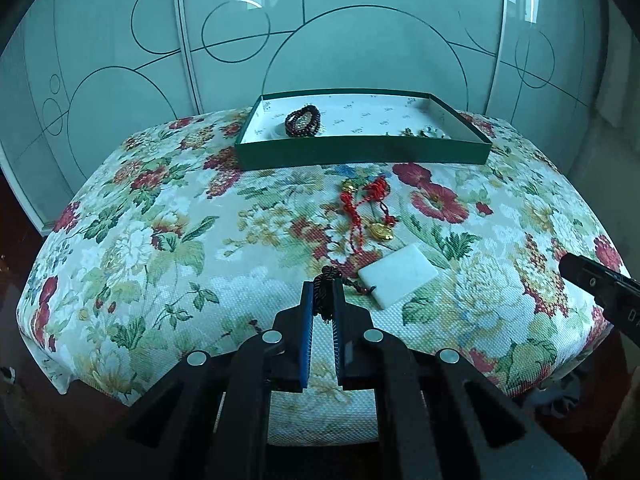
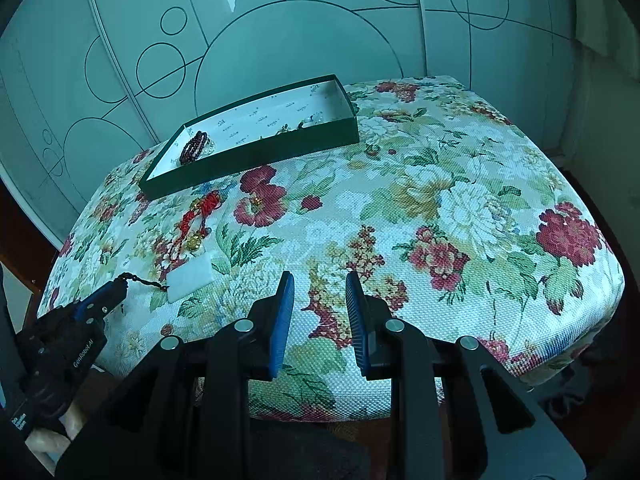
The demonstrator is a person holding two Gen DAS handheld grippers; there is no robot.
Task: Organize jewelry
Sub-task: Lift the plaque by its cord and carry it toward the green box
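A white rectangular pendant (image 1: 398,275) lies on the floral cushion, tied to a dark braided cord (image 1: 327,284). My left gripper (image 1: 324,292) is shut on that cord at its knot end; it also shows in the right wrist view (image 2: 116,290), with the pendant (image 2: 189,277) beside it. A red-cord charm with gold pieces (image 1: 366,210) lies beyond the pendant. A green tray (image 1: 360,152) at the back holds a dark bead bracelet (image 1: 303,121) and small pieces at its right. My right gripper (image 2: 320,292) is open and empty over the cushion's front.
The floral cushion (image 2: 460,200) fills a seat with edges dropping off on all sides. Frosted glass wardrobe doors (image 1: 320,40) stand close behind the tray. The right gripper's tip shows at the right edge of the left wrist view (image 1: 596,280).
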